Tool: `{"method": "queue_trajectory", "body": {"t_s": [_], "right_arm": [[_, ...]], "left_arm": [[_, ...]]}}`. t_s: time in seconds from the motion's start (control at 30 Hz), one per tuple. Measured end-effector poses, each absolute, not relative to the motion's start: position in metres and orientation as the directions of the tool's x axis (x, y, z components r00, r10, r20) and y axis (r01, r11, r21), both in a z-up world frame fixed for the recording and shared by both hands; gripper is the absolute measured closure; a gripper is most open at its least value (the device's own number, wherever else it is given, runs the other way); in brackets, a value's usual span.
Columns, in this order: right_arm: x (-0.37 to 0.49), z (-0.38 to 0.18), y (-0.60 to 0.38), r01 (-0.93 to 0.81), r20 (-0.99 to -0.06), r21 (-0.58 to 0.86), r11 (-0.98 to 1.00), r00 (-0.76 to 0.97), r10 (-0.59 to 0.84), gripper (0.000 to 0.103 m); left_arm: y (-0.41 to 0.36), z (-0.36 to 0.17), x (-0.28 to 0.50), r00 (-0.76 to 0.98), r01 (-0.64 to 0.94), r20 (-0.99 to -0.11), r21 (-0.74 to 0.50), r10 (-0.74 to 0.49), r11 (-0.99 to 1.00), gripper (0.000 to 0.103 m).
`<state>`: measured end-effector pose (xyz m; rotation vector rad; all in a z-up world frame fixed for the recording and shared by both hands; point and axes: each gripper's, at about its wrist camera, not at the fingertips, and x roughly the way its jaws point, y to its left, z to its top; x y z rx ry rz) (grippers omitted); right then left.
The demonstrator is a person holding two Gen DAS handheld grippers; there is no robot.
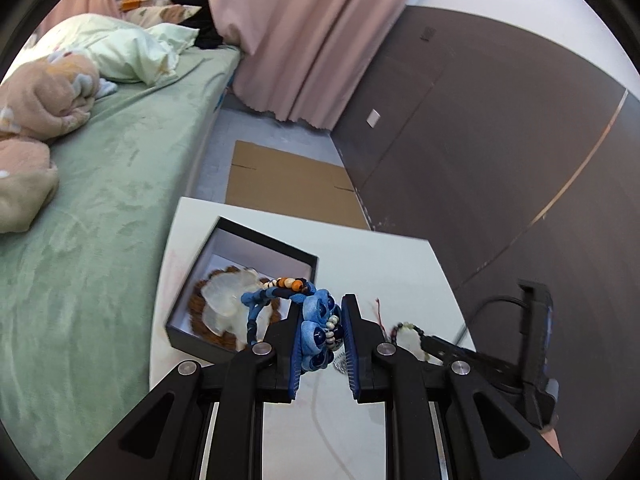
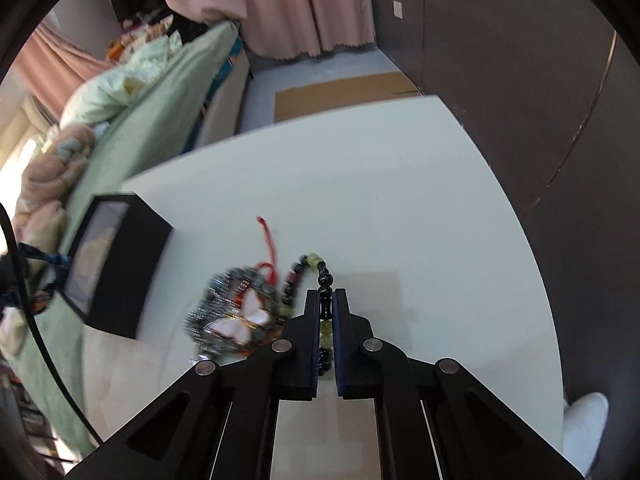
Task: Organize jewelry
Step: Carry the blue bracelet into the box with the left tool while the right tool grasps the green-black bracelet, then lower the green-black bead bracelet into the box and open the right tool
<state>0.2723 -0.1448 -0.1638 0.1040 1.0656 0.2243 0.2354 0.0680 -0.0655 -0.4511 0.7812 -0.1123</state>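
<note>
Two grippers pinch jewelry: left gripper [image 1: 323,330] knotted blue fabric bracelet [image 1: 316,320], right gripper [image 2: 329,312] round-beaded string [image 2: 325,312].

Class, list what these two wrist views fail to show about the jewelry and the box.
- Black box contents: left wrist view, partly covered by the blue fabric bracelet held in the left hand-held gripper.
- Sparkly butterfly piece: right wrist view, motion-blurred.
- Beaded bracelet: lower part hidden inside the right hand-held gripper.

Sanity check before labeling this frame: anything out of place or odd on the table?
Nothing damaged or spilled. Loose pieces remain outside the black box: a sparkly butterfly ornament with red cord on the white table. The left gripper holds a blue fabric bracelet; the right gripper clamps a bead bracelet.
</note>
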Motion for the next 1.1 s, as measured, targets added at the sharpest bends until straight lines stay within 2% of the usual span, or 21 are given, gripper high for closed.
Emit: {"method": "queue_trajectory", "body": {"t_s": [0.33, 0.53, 0.63, 0.67, 0.7, 0.77, 0.8, 1.1], "right_arm": [[0.264, -0.12, -0.147, -0.155, -0.758, 0.312, 0.937, 0.554, 0.344, 0.096], [0.269, -0.099, -0.144, -0.175, -0.7, 0.378, 0.909, 0.589, 0.404, 0.096], [0.269, -0.091, -0.136, -0.209, -0.668, 0.39, 0.897, 0.607, 0.431, 0.096], [0.27, -0.088, -0.131, -0.222, -0.656, 0.394, 0.892, 0.612, 0.442, 0.096], [0.271, -0.085, -0.127, -0.236, -0.644, 0.4, 0.885, 0.614, 0.455, 0.096], [0.273, -0.082, -0.117, -0.265, -0.621, 0.414, 0.871, 0.617, 0.483, 0.096], [0.274, -0.08, -0.112, -0.277, -0.611, 0.42, 0.864, 0.618, 0.495, 0.096], [0.282, -0.074, -0.076, -0.36, -0.53, 0.504, 0.785, 0.589, 0.61, 0.096]], "left_arm": [[0.098, -0.064, 0.245, 0.722, -0.109, -0.633, -0.502, -0.279, 0.858, 0.084], [0.101, -0.074, 0.26, 0.696, -0.139, -0.652, -0.535, -0.302, 0.834, 0.084], [0.105, -0.08, 0.269, 0.668, -0.163, -0.675, -0.543, -0.313, 0.824, 0.075], [0.106, -0.082, 0.271, 0.662, -0.165, -0.677, -0.55, -0.321, 0.819, 0.065], [0.108, -0.083, 0.273, 0.662, -0.165, -0.672, -0.562, -0.332, 0.811, 0.051], [0.114, -0.082, 0.274, 0.679, -0.165, -0.653, -0.58, -0.335, 0.798, 0.034], [0.117, -0.081, 0.274, 0.691, -0.165, -0.644, -0.583, -0.328, 0.796, 0.029], [0.138, -0.073, 0.277, 0.707, -0.163, -0.627, -0.595, -0.328, 0.787, 0.028]]}}
